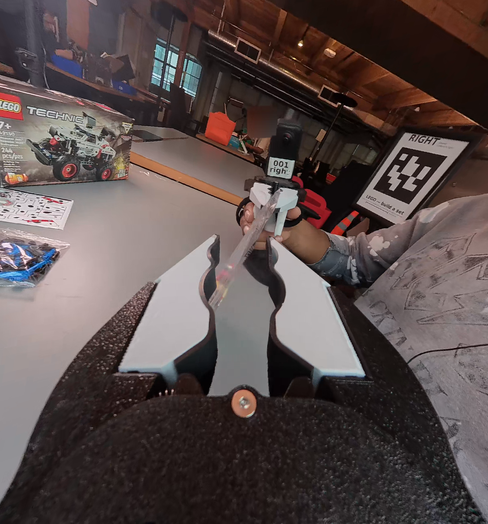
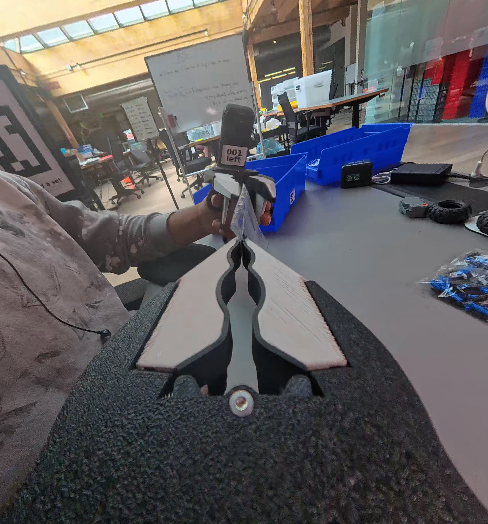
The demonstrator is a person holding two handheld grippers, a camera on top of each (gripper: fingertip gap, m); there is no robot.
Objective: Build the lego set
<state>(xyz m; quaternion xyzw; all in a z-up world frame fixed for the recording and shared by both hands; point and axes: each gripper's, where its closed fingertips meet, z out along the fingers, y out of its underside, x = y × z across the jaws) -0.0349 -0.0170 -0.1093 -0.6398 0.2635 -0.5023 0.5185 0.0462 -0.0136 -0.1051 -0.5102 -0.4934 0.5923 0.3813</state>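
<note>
Black textured housing fills the foreground of both wrist views, with each gripper's 2 pale fingers reaching forward over a grey desk (image 1: 101,283). The left gripper (image 1: 243,241) has its jaws parted, and a clear plastic bag of small red and yellow pieces (image 1: 231,269) hangs in the gap between them; whether either finger touches the bag cannot be told from this view. The right gripper (image 2: 241,241) has its jaws pressed together at the tips, pinching the edge of that same clear bag (image 2: 244,218), which stretches between the 2 tools above the desk. Each gripper shows in the other's view, held by a hand (image 1: 268,226) emerging from a mottled grey sleeve (image 1: 379,255).

On the desk to the left gripper's left stands a boxed truck set, grey with a red logo corner (image 1: 58,141). A white sticker sheet with black and red spots (image 1: 24,208) lies flat in front of it, and nearer lies a sealed clear bag of blue and black pieces (image 1: 16,261).

In the right wrist view, that bag of blue pieces (image 2: 475,286) lies at the right edge. 2 black knobbly tyres (image 2: 450,211) sit farther back, beside a small grey round part (image 2: 413,207). Blue plastic bins (image 2: 350,153) line the desk's far side.
</note>
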